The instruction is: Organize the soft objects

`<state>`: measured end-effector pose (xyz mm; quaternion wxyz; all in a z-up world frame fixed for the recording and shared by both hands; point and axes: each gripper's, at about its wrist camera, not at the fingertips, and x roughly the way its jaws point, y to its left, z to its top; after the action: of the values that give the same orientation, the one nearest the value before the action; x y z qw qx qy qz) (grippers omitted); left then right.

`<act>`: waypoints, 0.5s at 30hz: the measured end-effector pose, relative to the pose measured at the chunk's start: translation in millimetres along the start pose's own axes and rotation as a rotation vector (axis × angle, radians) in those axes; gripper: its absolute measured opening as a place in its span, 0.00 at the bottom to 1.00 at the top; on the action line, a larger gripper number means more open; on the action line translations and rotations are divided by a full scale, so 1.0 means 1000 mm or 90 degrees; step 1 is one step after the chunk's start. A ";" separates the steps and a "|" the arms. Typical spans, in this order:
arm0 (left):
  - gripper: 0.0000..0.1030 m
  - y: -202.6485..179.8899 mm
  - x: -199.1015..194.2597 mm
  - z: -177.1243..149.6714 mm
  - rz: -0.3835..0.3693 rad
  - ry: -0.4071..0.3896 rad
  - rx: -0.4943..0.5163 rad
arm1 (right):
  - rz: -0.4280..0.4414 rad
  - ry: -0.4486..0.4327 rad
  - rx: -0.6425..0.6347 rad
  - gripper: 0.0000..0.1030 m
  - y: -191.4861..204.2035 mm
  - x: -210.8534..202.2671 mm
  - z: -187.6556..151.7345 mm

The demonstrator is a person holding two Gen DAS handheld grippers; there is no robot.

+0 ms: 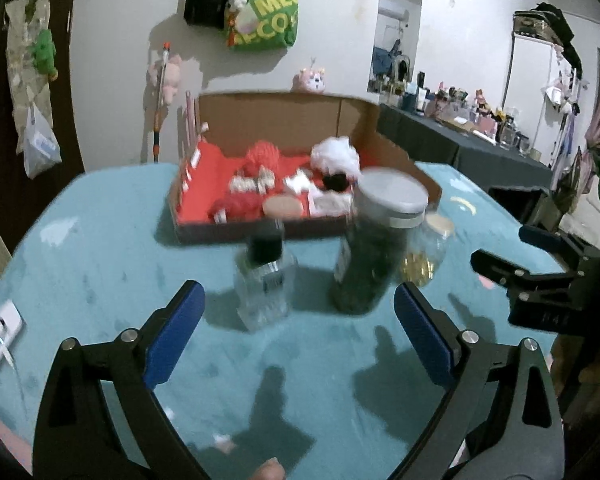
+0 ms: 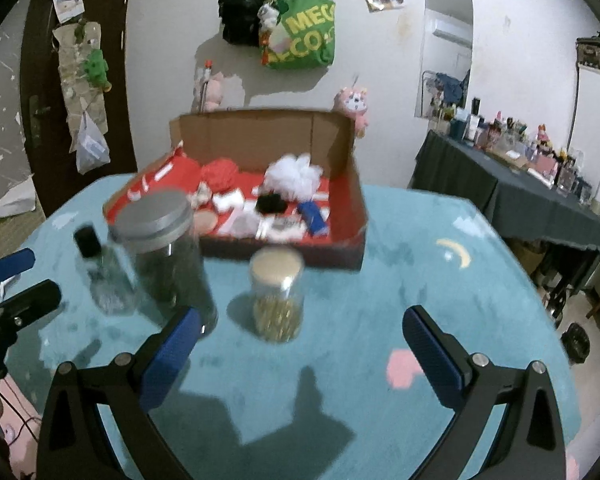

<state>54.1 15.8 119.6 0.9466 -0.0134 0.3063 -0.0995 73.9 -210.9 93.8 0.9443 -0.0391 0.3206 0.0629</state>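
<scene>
Pompoms, red (image 2: 219, 173) and white (image 2: 295, 174), lie far in the box (image 2: 342, 152) beyond the jars; we hold both grippers, left (image 1: 298, 330) and right (image 2: 300, 350), spread wide and empty.

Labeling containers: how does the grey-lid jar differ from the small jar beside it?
The grey-lid jar is taller and wider; the small jar is short. Its lid is grey, the small jar's tan. Its contents look dark green, the small jar's yellowish. Both are clear, upright and capped, in front of the cardboard box.

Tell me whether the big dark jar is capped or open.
Capped. The big dark jar stands upright on the blue table with a grey lid sitting flat across its mouth.
</scene>
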 end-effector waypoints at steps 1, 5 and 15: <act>0.94 0.000 0.004 -0.005 -0.001 0.007 -0.004 | 0.002 0.010 0.001 1.00 0.002 0.005 -0.007; 0.94 -0.003 0.031 -0.025 0.001 0.052 -0.019 | 0.011 0.055 0.005 1.00 0.007 0.031 -0.030; 0.94 0.004 0.090 -0.047 0.052 0.138 -0.046 | -0.002 0.120 0.028 1.00 0.004 0.068 -0.048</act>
<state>98.9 3.8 29.4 0.9102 -0.0240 0.4104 -0.0505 98.4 -206.2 14.1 0.9106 -0.0245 0.4095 0.0503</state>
